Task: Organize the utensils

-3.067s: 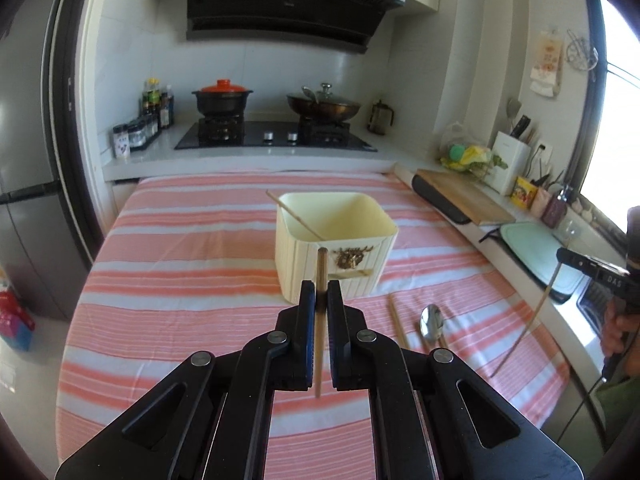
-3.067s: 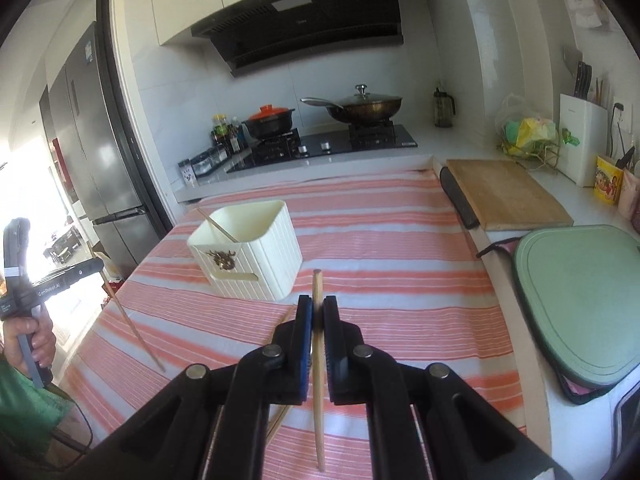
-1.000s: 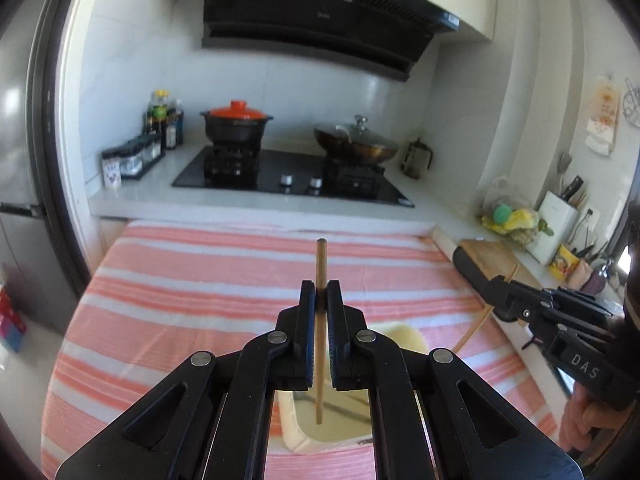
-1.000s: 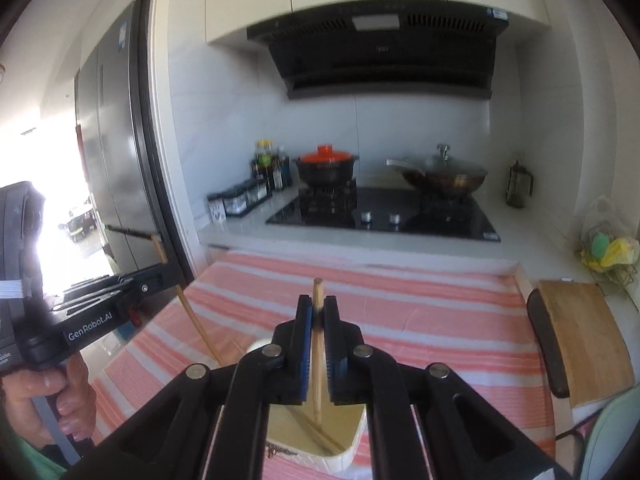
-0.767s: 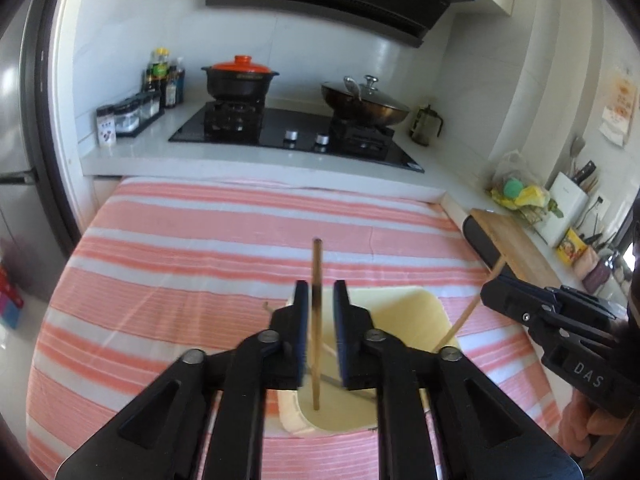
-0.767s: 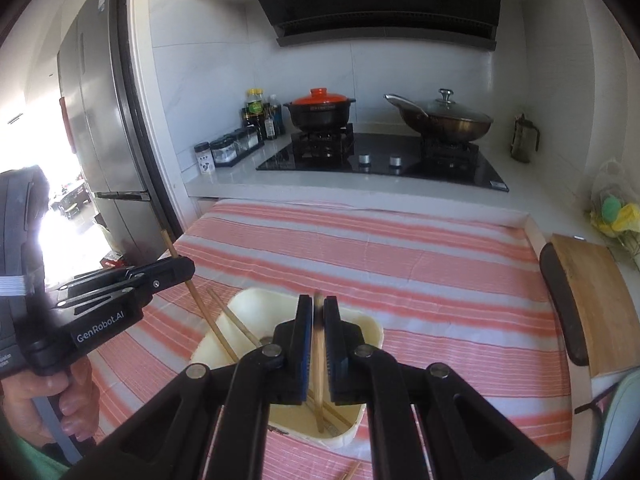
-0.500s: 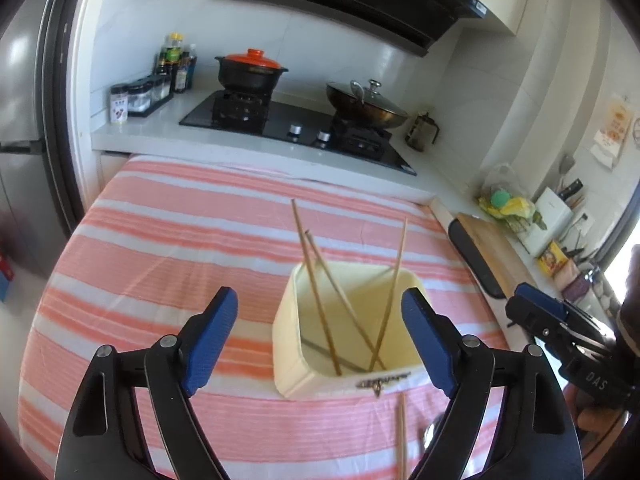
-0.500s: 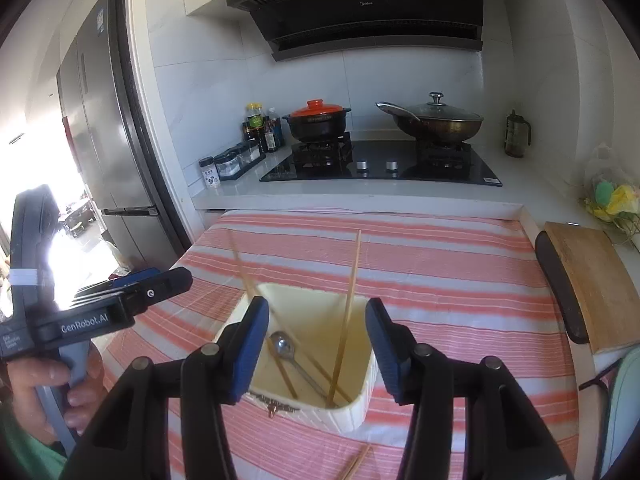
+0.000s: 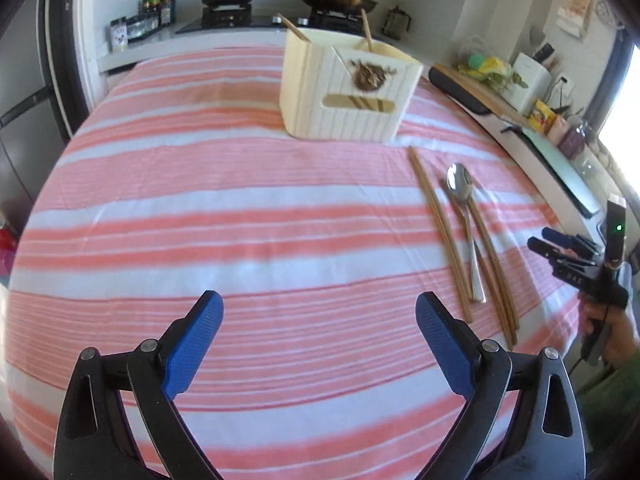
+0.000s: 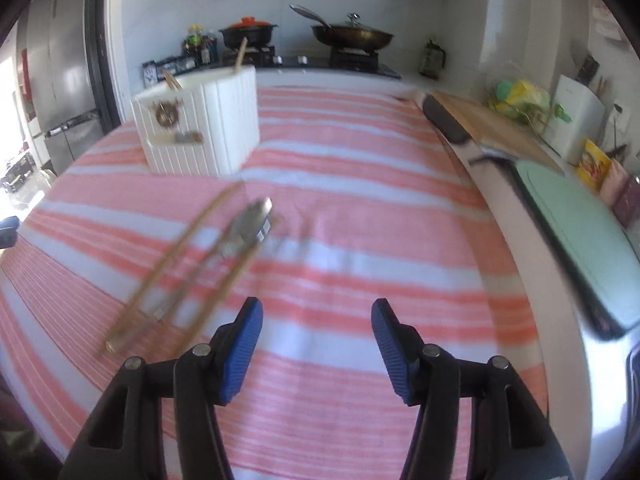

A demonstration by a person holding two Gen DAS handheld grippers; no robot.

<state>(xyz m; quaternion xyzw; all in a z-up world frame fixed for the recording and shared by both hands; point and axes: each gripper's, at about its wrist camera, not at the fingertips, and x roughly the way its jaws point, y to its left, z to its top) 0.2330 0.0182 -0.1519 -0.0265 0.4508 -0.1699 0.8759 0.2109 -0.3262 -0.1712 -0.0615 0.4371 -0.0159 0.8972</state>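
Observation:
A cream utensil holder [image 9: 344, 92] stands on the striped tablecloth with chopstick ends sticking out of its top; it also shows in the right wrist view [image 10: 200, 120]. Wooden chopsticks [image 9: 440, 228] and a metal spoon [image 9: 464, 216] lie on the cloth in front of it, blurred in the right wrist view as chopsticks [image 10: 172, 264] and spoon [image 10: 244, 228]. My left gripper [image 9: 318, 340] is open and empty, low over the cloth. My right gripper [image 10: 316, 336] is open and empty, to the right of the loose utensils; it also shows in the left wrist view [image 9: 560, 248].
The table carries a pink and white striped cloth [image 9: 200, 208]. A counter on the right holds a wooden cutting board [image 10: 492, 128] and a green mat [image 10: 580, 220]. A stove with a red-lidded pot [image 10: 248, 32] and a pan [image 10: 352, 36] stands behind. A fridge [image 10: 60, 80] stands on the left.
Both grippers opened and let their chopsticks drop into the holder. Both then pulled back and down to low over the cloth near the table's front.

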